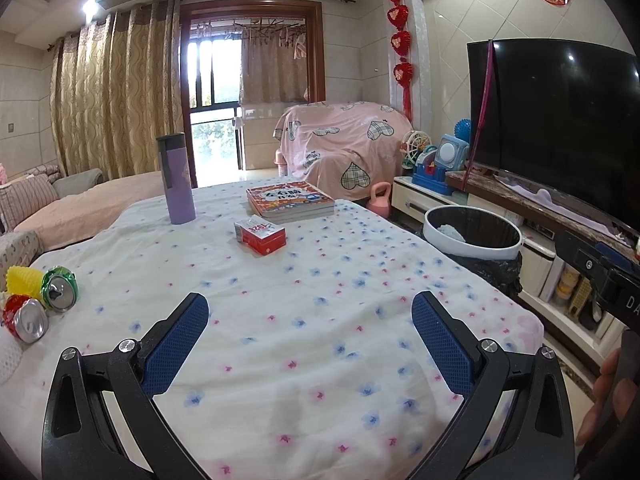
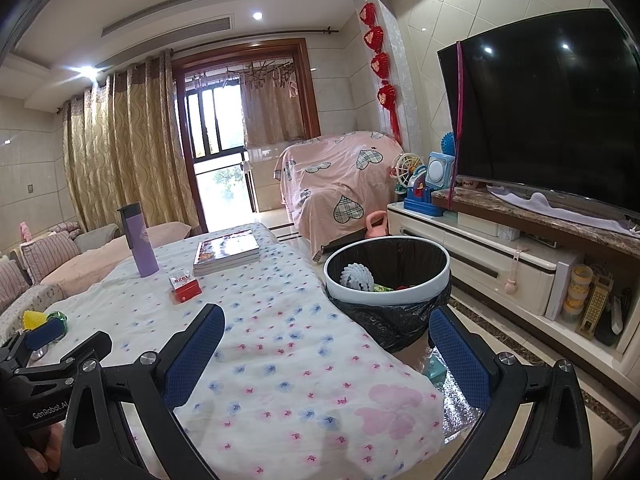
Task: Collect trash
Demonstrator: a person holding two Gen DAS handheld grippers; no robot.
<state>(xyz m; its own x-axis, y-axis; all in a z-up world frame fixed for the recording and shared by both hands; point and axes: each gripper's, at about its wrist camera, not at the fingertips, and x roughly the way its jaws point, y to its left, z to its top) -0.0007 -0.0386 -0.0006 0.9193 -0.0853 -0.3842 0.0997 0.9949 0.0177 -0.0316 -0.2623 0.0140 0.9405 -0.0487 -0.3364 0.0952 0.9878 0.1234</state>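
On the table's left edge lie a crushed green can [image 1: 60, 288], a red can [image 1: 26, 318], a yellow foam net [image 1: 24, 280] and a white foam net [image 1: 10, 356]. My left gripper [image 1: 310, 308] hangs open over the floral tablecloth [image 1: 320, 360], to the right of the cans, holding nothing. My right gripper [image 2: 326, 318] is open and empty above the table's right corner, just short of the trash bin [image 2: 440, 280]. The bin has a white rim and a black bag, with a white foam net [image 2: 356, 276] and some green and red scraps inside.
A purple bottle [image 1: 178, 180], a stack of books [image 1: 290, 202] and a red box [image 1: 260, 236] stand further back on the table. A TV [image 2: 552, 112] on a low cabinet [image 2: 480, 256] runs along the right. A sofa [image 1: 72, 212] lies left.
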